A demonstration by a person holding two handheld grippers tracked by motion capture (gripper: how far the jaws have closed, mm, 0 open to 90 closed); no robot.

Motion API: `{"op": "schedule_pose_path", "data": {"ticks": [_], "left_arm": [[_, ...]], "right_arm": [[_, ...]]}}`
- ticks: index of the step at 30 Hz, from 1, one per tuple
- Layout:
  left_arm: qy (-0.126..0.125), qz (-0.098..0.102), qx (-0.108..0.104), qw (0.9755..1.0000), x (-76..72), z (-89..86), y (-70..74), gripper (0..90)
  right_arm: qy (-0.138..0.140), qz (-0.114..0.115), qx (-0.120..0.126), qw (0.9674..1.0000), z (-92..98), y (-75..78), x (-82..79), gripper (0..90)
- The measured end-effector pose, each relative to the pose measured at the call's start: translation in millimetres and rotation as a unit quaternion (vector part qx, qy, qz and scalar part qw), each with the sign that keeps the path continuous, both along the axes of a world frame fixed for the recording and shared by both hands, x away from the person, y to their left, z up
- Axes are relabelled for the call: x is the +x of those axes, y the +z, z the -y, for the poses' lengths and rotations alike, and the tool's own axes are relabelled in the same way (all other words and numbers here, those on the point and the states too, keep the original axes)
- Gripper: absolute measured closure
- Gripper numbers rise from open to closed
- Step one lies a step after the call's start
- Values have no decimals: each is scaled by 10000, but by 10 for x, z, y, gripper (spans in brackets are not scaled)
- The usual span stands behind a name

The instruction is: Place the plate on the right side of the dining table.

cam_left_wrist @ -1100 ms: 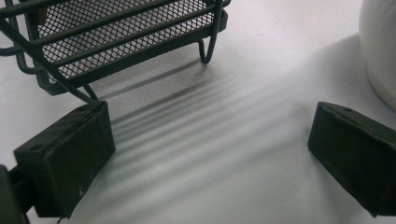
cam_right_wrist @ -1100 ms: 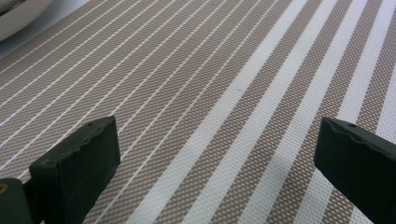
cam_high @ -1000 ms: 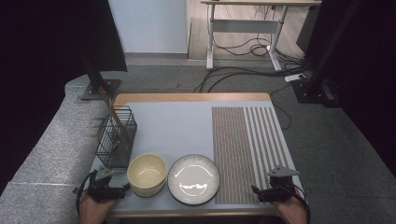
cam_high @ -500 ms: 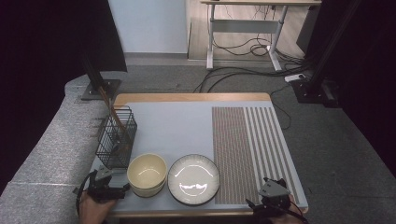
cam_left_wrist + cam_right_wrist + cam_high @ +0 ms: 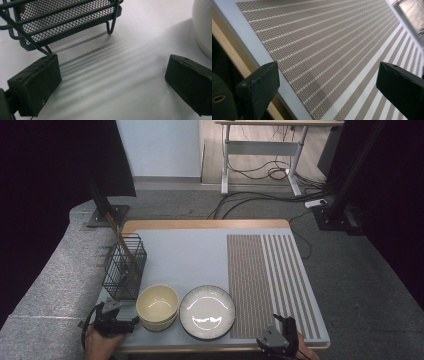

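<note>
Resting at the near left corner of the table [image 5: 200,227], the left gripper [image 5: 131,321] sits in a person's hand with its two black jaws set wide apart and nothing between them. From the left gripper view, its jaws frame bare pale tabletop crossed by soft striped shadows. Just ahead of it stands a dark wire mesh basket [image 5: 125,267], raised on thin bent wire feet, with a fine mesh floor and round bar sides; a brown wooden utensil [image 5: 119,240] leans up out of it. Just beside the gripper, toward the table's middle, sits a cream bowl [image 5: 157,306], round, deep and smooth, its pale curved wall showing at the edge of the left gripper view. Next to the bowl lies a shallow grey plate [image 5: 207,312] with a ridged rim and a glossy centre catching light.

The right gripper [image 5: 289,330] sits at the near edge of the table, over the near end of a brown woven placemat [image 5: 260,270] striped with pale bands. Its jaws have just been closing a little, yet they stand wide apart with only the mat's weave between them
</note>
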State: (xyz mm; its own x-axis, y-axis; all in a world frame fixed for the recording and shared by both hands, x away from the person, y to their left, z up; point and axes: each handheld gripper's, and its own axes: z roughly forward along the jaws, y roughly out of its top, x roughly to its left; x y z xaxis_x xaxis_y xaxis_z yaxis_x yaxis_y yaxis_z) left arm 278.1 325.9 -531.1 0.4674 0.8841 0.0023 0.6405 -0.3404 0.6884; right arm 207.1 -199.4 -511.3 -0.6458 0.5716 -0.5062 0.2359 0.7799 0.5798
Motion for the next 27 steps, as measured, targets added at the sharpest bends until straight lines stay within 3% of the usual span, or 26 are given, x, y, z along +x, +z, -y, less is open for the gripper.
{"op": "schedule_pose_path", "data": {"ticks": [5,11,13,14,16,17,19,20,27], "left_arm": [[-2,-1,1,10000,0,0,0,0],[-1,0,2,10000,0,0,0,0],[-2,-1,1,10000,1,0,0,0],[-2,0,1,10000,0,0,0,0],[-1,0,2,10000,0,0,0,0],[-2,-2,2,10000,1,0,0,0],[-2,-2,2,10000,0,0,0,0],[-1,-1,1,10000,1,0,0,0],[-2,-2,1,10000,1,0,0,0]], "right_arm": [[231,147,-457,9986,-188,-2,-46,50],[477,453,-1024,9926,-383,14,-77,51],[511,478,-1071,9918,-414,14,-81,53],[583,537,-1223,9893,-480,19,-89,54],[619,575,-1285,9881,-501,20,-89,54],[743,611,-1488,9842,-560,27,-93,55],[792,644,-1510,9833,-581,27,-95,56],[902,681,-1622,9803,-633,34,-99,58],[1191,661,-1872,9728,-744,78,-103,61]]}}
